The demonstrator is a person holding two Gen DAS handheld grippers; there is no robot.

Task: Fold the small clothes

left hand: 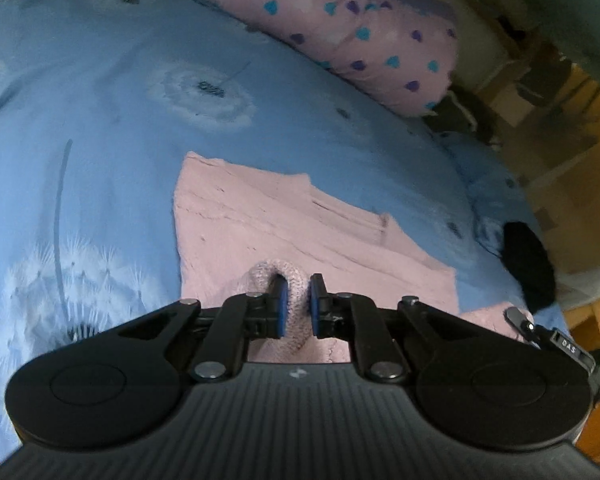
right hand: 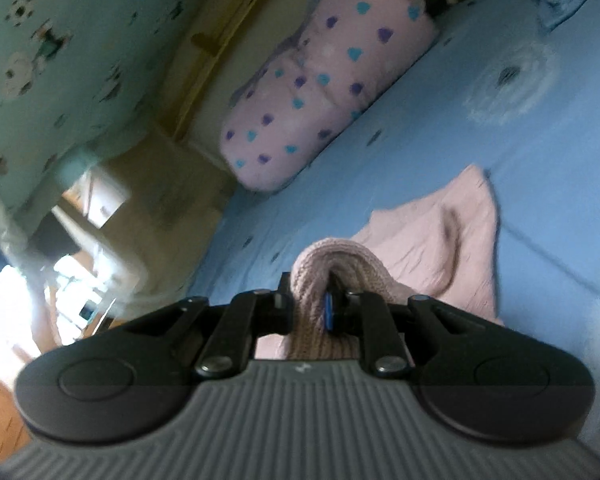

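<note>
A blue bedsheet point(left hand: 100, 128) is spreading across the whole bed, showing off pale dandelion prints. Up at the far edge, a pink pillow point(left hand: 340, 32) dotted with purple and teal hearts is lying on the sheet, and it is turning up again in the right wrist view point(right hand: 320, 92), sitting tilted along the sheet's border. A black object point(left hand: 530, 268) is resting near the bed's right edge, too blurred to identify. Wooden furniture point(left hand: 540, 92) is standing beyond the bed, and a patterned green wall point(right hand: 48, 48) is filling the background.
</note>
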